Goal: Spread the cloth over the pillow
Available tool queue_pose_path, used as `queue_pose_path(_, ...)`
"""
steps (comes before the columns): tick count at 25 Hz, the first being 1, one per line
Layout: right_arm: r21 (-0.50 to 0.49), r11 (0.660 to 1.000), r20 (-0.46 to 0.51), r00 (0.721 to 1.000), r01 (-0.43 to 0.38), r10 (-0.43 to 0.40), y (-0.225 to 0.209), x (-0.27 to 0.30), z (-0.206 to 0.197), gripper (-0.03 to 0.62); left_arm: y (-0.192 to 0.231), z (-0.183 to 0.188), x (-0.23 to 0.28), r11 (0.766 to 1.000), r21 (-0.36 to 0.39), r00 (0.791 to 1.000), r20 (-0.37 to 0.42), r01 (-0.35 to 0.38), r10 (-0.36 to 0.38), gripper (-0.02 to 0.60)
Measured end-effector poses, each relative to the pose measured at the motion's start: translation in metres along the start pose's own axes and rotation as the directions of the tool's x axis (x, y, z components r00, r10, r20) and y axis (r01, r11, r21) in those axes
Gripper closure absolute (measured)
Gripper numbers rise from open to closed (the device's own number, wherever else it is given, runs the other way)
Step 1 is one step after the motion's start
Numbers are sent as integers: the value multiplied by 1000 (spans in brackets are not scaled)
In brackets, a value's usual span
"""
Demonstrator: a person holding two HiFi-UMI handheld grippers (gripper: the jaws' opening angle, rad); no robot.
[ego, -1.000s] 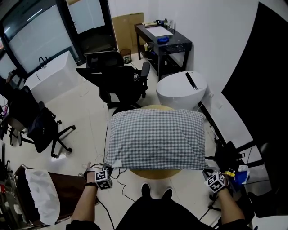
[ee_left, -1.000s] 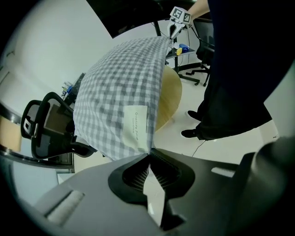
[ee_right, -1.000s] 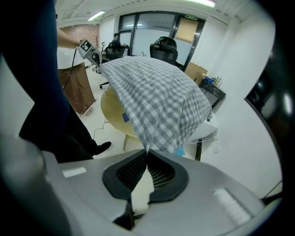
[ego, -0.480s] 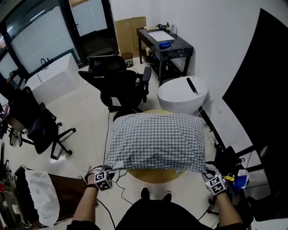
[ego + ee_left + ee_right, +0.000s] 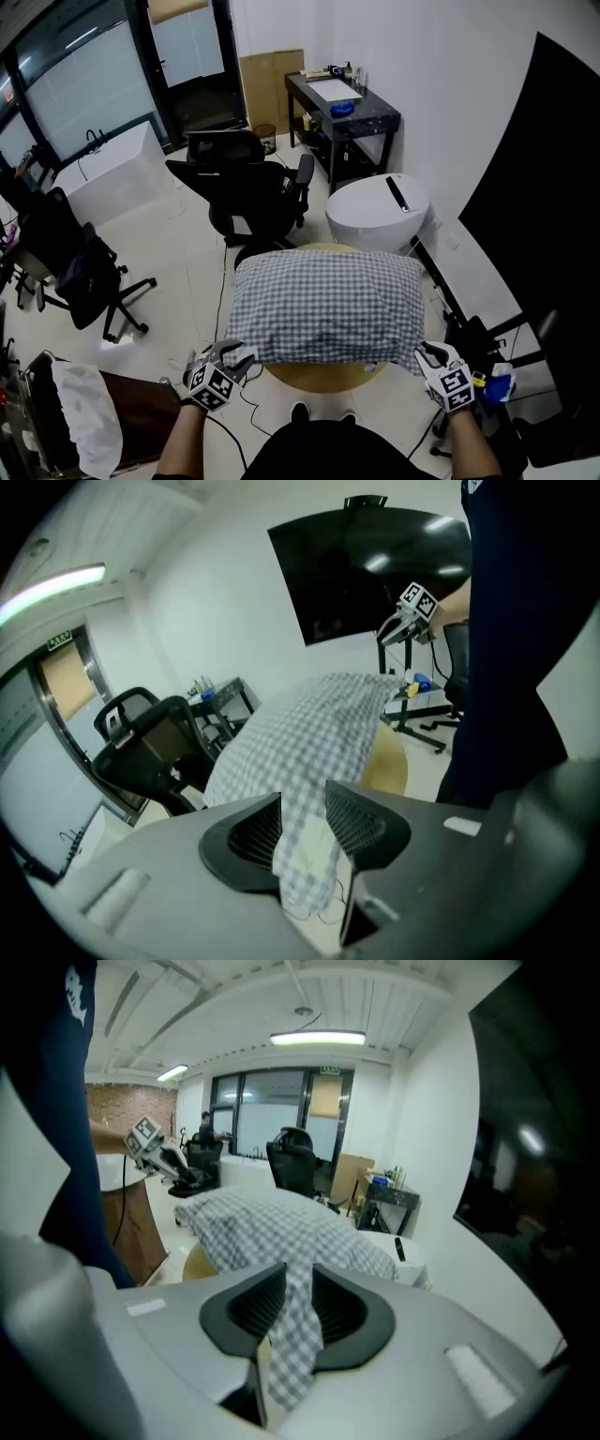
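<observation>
Read nothing legible anywhere. Spotted a green sign [image 5: 330, 1071] above the glass partition [image 5: 248, 1110], lettering too small; white print [image 5: 80, 988] on dark clothing [image 5: 52, 1101], cut off; only coded squares on the left gripper [image 5: 228, 354] cube.

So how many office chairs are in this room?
2. One black chair stands just beyond the checked cloth; a second chair is at the left, near the glass wall. Clutter at the left edge may hide more.

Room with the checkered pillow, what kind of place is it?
Probably an office or work studio: black swivel chairs, a dark desk by the wall, and big glass walls.
</observation>
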State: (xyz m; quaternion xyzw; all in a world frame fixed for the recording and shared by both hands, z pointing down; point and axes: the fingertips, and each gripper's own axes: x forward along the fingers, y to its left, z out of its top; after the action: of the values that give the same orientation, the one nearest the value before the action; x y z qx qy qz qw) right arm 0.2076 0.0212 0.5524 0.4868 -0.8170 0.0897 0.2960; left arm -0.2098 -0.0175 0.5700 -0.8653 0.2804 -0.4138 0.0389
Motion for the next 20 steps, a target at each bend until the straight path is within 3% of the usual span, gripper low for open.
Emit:
queue_pose_path(3, 10, 1000, 91, 996, 3, -4, 7, 2, 44, 588, 7, 52, 3, 1000, 0, 994, 104, -28, 28, 443)
queue_pose_path(7, 18, 1000, 150, 989, -22, 19, 28, 10, 83, 588, 7, 107, 8, 999, -31, 973, 230, -32, 38, 443)
queue_pose_path(13, -4, 994, 211, 972, -106, 104, 67, 11, 115, 588, -34, 144, 12, 996, 89, 963, 266, 17, -41, 443)
queue_pose_path(20, -32, 986, 240, 956, -165, 168, 86, 0, 121, 588, -53, 154, 8, 995, 90, 952, 296, 52, -76, 443)
